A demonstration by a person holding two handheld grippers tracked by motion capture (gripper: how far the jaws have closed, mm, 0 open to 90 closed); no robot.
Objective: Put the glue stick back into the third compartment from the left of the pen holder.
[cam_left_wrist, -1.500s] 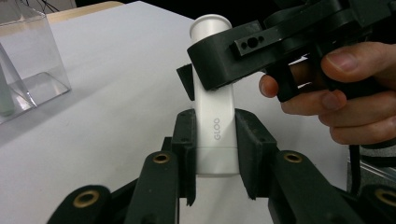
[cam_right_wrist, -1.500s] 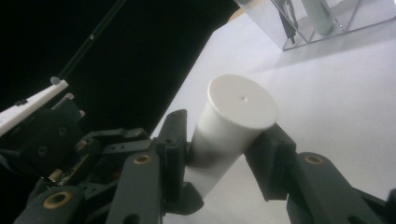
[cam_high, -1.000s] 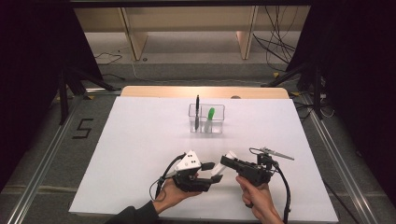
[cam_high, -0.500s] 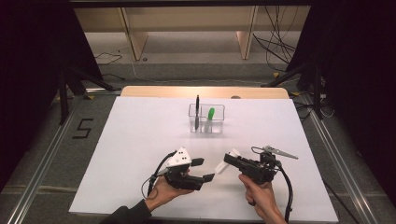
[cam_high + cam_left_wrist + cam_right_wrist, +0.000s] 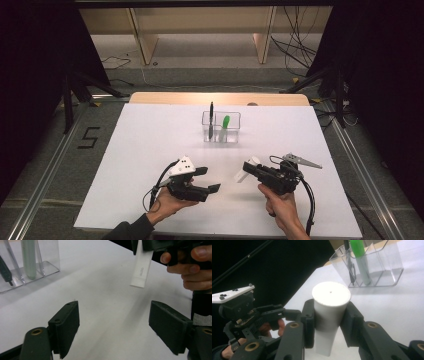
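A white tube (image 5: pixel 242 175) hangs tilted just above the white table, with my right gripper (image 5: pixel 253 167) shut on its upper part. From the right gripper view I look down on the tube's round cap (image 5: pixel 331 293), clamped between the two jaws of the right gripper (image 5: pixel 328 316). My left gripper (image 5: pixel 209 180) is a short way to the left, open and holding nothing. Its jaws stand wide apart in the left gripper view (image 5: pixel 115 327), where the tube (image 5: pixel 142 267) hangs ahead of them to the right.
A clear plastic organizer (image 5: pixel 231 135) stands at the middle of the white table (image 5: pixel 150 135), holding a black pen (image 5: pixel 211 116) and a green marker (image 5: pixel 225 124). The organizer (image 5: pixel 387 267) is close ahead in the right gripper view. Dark floor and stands surround the table.
The two grippers were close together and have drawn apart. The left one has shifted left. The white tube has stayed in the right gripper.
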